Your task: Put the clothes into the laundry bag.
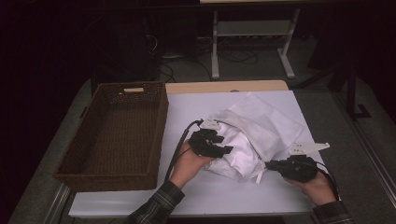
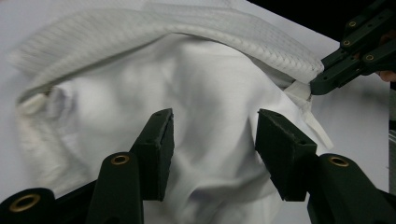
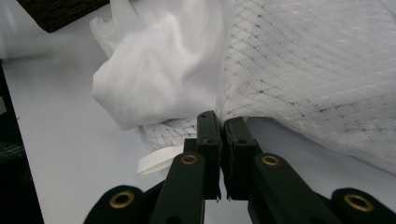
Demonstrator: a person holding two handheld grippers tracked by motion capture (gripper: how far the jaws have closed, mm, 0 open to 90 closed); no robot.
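My right gripper (image 3: 219,123) pinches the white garment (image 1: 261,128)'s mesh edge; my left gripper (image 2: 212,140), jaws wide, should close on plenty of cloth.

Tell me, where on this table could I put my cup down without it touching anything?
The bare white surface between the basket and the white garment is free, as is the near strip between the person's forearms. The basket itself is empty. It is crowded mid-right, where the left gripper and right gripper work the garment.

Left gripper (image 2: 212,154): jaws spread apart over white garment (image 2: 205,93). Right gripper (image 2: 348,63), upper right, apparently pinches the ribbed edge.
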